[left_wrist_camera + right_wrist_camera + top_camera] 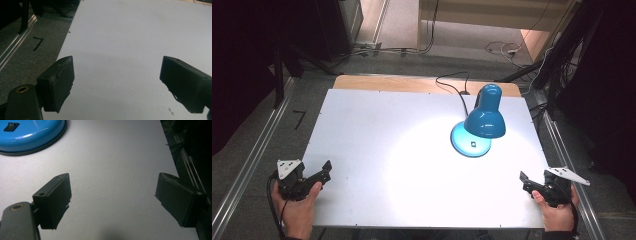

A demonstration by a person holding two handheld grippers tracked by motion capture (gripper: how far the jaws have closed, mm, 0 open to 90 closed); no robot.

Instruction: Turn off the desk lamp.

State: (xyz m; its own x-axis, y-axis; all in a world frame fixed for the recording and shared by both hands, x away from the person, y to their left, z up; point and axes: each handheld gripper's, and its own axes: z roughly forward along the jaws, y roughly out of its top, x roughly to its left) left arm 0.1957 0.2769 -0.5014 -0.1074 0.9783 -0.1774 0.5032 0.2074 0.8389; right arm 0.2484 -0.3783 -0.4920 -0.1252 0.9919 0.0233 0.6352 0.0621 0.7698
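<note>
Right fingers (183, 200) well short of lamp (30, 135)

Nothing readable from where I'm sitting, no words, brands or numbers anywhere. My lamp (478, 125) has no label on it either.

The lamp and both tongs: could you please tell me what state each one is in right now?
Lamp: standing upright, lit, shade tilted down over its round base, cable trailing off the back of the table.
Left tongs: open, nothing between the jaws, apart from the lamp.
Right tongs: open, nothing between the jaws, apart from the lamp.
</note>
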